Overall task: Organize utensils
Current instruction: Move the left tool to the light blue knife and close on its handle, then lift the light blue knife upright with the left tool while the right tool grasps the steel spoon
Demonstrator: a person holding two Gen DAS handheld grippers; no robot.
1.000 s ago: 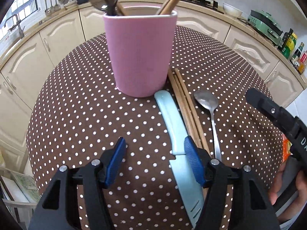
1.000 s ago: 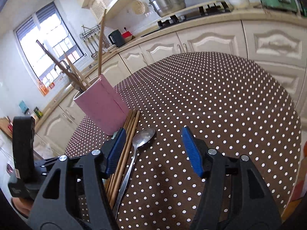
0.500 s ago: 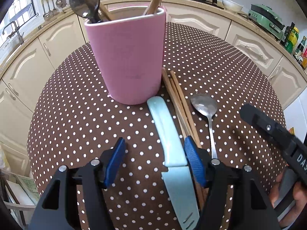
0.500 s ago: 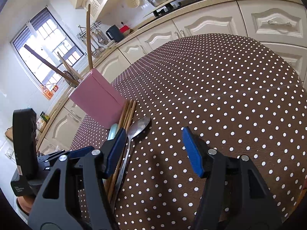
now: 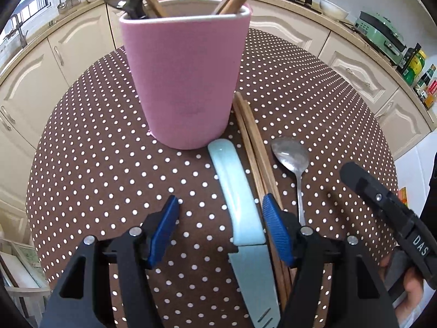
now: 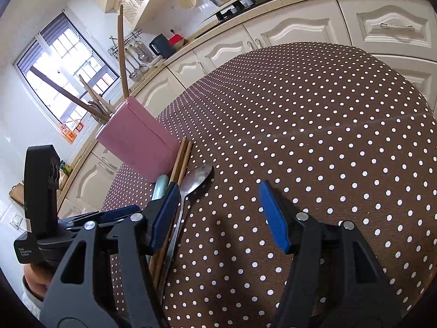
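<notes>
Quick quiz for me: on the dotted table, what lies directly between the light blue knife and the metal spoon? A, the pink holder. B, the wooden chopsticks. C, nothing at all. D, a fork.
B: in the left wrist view the wooden chopsticks run alongside the light blue knife, with the metal spoon on their far side; the pink holder stands behind them.

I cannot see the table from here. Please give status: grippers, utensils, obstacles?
Left gripper open over knife; right gripper open, empty. Knife, chopsticks, spoon flat beside pink holder. Nothing blocking.
</notes>
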